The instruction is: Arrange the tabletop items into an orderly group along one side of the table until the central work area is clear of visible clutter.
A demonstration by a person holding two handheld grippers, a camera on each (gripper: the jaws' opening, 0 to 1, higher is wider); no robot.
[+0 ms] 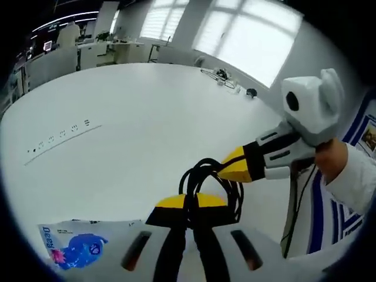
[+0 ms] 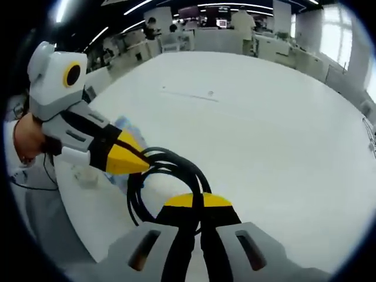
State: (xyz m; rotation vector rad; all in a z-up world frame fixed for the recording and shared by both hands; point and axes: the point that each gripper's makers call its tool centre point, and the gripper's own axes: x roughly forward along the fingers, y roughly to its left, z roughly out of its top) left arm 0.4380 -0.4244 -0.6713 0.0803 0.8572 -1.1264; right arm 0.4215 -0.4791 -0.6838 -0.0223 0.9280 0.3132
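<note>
A coiled black cable (image 1: 200,168) hangs between both grippers above the white table (image 1: 135,117). In the left gripper view my left gripper (image 1: 191,201) rises from the bottom, its yellow-tipped jaws shut on the coil. The right gripper (image 1: 234,166) reaches in from the right, held by a hand, and pinches the same coil. In the right gripper view my right gripper (image 2: 197,201) is shut on the cable (image 2: 170,158) loop, and the left gripper (image 2: 132,160) grips it from the left.
A packet with blue print (image 1: 76,247) lies near the table edge by the left gripper, also the packet (image 2: 126,124) behind that gripper. More cables (image 1: 222,75) lie at the far edge. A socket strip (image 1: 59,138) is set into the table. Desks and people stand beyond.
</note>
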